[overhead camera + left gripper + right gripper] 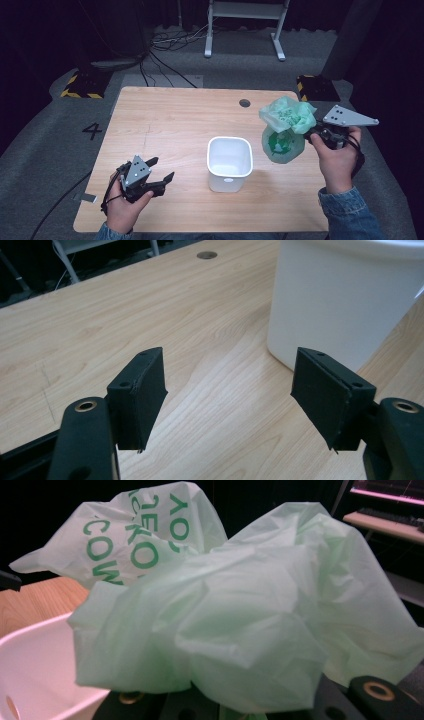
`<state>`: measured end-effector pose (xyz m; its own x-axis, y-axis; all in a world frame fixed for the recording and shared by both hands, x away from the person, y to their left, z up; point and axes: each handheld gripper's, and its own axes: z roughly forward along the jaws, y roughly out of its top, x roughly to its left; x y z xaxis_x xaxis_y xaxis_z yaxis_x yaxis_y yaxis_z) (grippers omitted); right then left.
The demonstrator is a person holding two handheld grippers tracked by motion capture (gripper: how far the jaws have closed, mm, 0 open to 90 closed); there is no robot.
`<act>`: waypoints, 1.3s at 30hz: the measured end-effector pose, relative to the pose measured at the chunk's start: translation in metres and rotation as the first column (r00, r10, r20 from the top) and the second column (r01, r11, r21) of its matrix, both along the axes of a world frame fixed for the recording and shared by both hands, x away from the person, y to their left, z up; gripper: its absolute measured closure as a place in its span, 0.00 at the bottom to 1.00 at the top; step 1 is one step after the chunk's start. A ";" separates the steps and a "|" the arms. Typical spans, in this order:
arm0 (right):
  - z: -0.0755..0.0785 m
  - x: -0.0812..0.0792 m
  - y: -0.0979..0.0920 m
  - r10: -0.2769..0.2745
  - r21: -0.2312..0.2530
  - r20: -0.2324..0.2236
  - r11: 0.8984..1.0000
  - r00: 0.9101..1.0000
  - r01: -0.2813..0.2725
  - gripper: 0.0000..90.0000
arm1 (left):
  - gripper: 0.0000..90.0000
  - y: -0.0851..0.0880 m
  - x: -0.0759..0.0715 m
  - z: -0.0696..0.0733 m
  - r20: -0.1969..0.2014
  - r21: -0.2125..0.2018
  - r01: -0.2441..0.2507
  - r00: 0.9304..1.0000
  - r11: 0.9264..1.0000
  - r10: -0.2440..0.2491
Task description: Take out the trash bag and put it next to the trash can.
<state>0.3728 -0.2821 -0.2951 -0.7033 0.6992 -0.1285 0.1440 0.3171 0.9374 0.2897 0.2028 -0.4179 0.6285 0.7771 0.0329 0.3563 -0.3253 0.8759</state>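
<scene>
A pale green plastic bag [284, 131] with dark green print hangs above the table's right side, and my right gripper [314, 134] is shut on its bunched top. In the right gripper view the crumpled bag [240, 620] covers the jaws, with the bin's rim [35, 630] at lower left. A white plastic bin [229, 163] stands upright and empty near the table's middle. My left gripper [160, 169] is open at the front left, low over the wood. Its jaws [227, 395] hold nothing, and the bin's wall [345, 305] rises just beyond the right jaw.
The wooden table [165, 120] has a round cable hole [244, 103] near its far edge. Behind it, cables [165, 45] lie on the grey floor beside a white frame's legs [245, 30]. Yellow-black striped blocks [80, 85] sit at both far corners.
</scene>
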 end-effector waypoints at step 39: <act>-0.093 0.012 -0.014 -0.133 0.008 -0.293 0.990 0.947 0.141 0.24 | 0.33 -0.002 0.009 -0.027 -0.071 0.037 -0.010 0.997 0.999 0.012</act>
